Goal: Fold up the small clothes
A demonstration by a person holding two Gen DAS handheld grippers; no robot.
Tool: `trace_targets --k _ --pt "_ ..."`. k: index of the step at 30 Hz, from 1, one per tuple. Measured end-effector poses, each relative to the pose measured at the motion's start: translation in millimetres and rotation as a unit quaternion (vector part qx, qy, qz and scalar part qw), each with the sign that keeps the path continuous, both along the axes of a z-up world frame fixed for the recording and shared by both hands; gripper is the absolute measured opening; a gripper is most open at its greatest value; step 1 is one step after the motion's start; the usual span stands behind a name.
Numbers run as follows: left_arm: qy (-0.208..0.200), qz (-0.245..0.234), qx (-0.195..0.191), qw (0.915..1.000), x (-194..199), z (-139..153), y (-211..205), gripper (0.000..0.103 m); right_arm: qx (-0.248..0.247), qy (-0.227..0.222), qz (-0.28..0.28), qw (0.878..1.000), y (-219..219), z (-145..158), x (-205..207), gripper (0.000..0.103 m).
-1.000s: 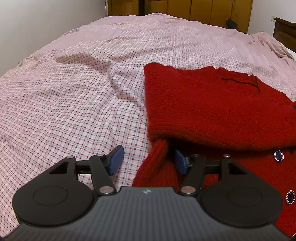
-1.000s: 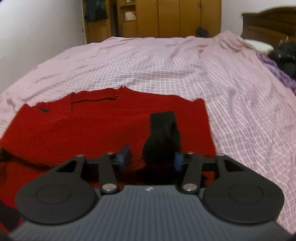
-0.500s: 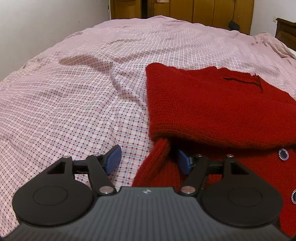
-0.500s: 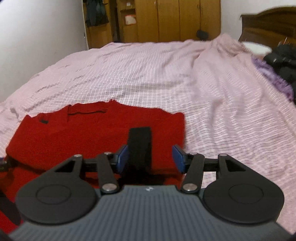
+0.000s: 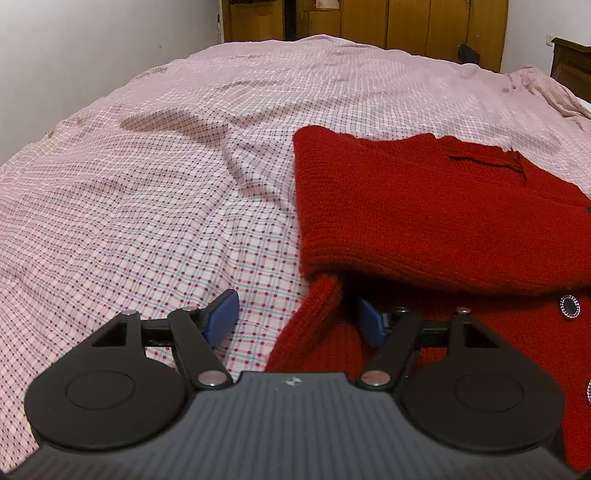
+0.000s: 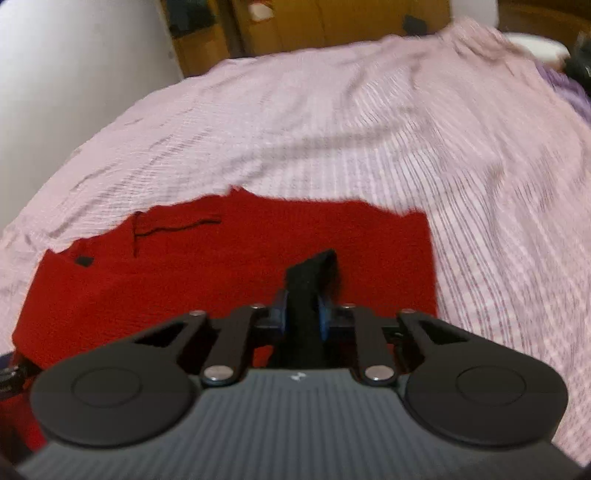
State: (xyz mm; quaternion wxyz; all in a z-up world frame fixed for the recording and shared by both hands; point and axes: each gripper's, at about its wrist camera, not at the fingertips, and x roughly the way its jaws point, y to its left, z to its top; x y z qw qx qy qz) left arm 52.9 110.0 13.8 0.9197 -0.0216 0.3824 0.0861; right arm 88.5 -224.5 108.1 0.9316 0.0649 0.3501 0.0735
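Observation:
A red knitted cardigan (image 5: 424,206) lies partly folded on the checked bedsheet (image 5: 147,206). It has dark round buttons (image 5: 570,305) at the right. My left gripper (image 5: 297,319) is open, with a red sleeve edge (image 5: 317,325) between its blue pads, at the cardigan's near left corner. In the right wrist view the cardigan (image 6: 221,258) lies ahead and left. My right gripper (image 6: 302,314) is shut on a dark strip of fabric (image 6: 308,280) that stands up from between the pads; this view is blurred.
The pink checked bed (image 6: 406,140) spreads far ahead and to both sides. A white wall (image 5: 92,48) is on the left. Wooden wardrobes (image 5: 406,22) stand behind the bed. Dark and purple clothes (image 6: 576,85) lie at the far right.
My right gripper closed on the dark fabric strip and swung, so the cardigan shifted in its view. My left gripper stayed open at the sleeve, barely moving.

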Motion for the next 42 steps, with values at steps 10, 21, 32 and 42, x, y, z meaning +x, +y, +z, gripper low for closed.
trace_targets --k 10,21,32,42 --pt "0.005 0.002 0.026 0.9997 4 -4 -6 0.081 -0.065 -0.015 -0.048 0.997 -7 -3 32 0.013" --pt "0.000 0.004 0.034 0.9994 5 -7 -5 0.086 -0.058 -0.006 -0.084 0.995 -15 -19 31 0.032" --pt "0.003 -0.021 0.049 0.9986 -28 26 -7 0.086 -0.015 -0.033 -0.055 0.998 -40 33 -47 0.051" --pt "-0.013 -0.068 0.035 0.9970 -78 57 -27 0.086 -0.034 -0.037 0.029 0.998 -22 54 -136 0.054"
